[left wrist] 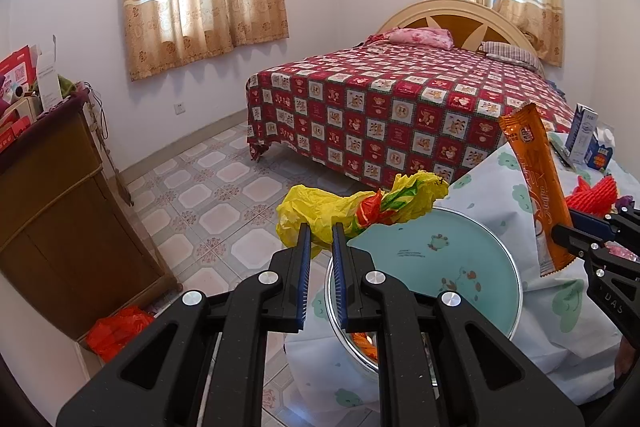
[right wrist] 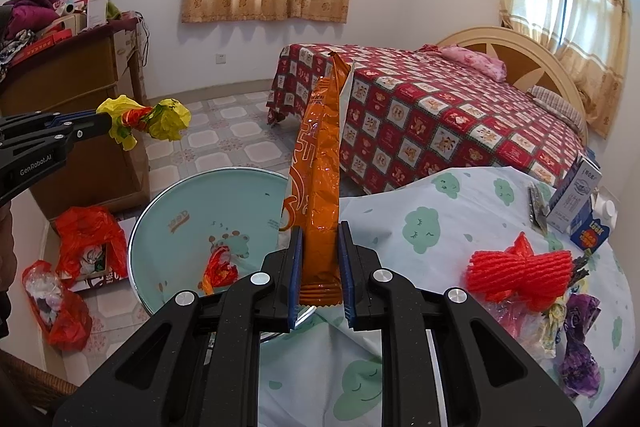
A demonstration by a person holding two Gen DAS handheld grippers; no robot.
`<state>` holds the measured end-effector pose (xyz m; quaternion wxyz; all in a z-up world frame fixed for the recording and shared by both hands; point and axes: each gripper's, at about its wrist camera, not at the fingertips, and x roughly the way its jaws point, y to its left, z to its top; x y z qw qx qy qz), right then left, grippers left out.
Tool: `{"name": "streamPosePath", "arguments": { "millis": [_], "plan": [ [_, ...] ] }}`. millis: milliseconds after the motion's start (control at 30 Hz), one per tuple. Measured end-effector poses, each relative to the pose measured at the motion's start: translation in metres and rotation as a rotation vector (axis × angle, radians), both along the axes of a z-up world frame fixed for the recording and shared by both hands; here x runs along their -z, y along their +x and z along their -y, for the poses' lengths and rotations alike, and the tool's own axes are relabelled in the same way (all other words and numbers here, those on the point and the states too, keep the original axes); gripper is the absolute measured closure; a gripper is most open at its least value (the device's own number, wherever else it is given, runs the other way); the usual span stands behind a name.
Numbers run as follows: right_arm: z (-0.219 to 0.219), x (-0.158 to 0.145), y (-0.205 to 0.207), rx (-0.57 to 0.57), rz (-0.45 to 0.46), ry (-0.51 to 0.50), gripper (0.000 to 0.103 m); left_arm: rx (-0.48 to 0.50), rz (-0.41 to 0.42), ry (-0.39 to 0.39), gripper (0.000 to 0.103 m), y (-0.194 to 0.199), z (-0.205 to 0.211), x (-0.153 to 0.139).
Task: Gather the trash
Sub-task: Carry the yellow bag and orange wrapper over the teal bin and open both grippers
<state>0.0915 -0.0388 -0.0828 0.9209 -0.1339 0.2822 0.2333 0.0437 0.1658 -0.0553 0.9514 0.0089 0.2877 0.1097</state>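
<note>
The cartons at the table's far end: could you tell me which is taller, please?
The white and blue carton is taller; the shorter dark blue carton beside it bears orange print.

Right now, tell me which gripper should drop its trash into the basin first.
Left. Its gripper holds the yellow wrapper at the basin rim; the right gripper, holding the orange wrapper, sits beside it over the tablecloth.

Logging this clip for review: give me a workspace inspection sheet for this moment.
Surface: table under a cloud-print cloth.
Job's things: teal basin holding an orange-red wrapper; yellow plastic bag; orange snack packet.
Clutter: red foam net, purple wrapper, milk carton.
Grippers: left gripper shut on the bag; right gripper shut on the packet.
Cables: nothing seen.
Surroundings: bed, wooden cabinet, red bags on floor.
</note>
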Motion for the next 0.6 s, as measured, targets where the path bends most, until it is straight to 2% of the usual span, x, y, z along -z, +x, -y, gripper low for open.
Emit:
{"name": "streamPosePath", "arguments": {
  "millis": [600],
  "plan": [
    [-0.0024, 0.0065, 0.0012, -0.013, -0.011, -0.003, 0.085, 0.019, -0.01, -0.007, 0.092, 0.0035, 0.0086, 0.0069]
  ]
}}
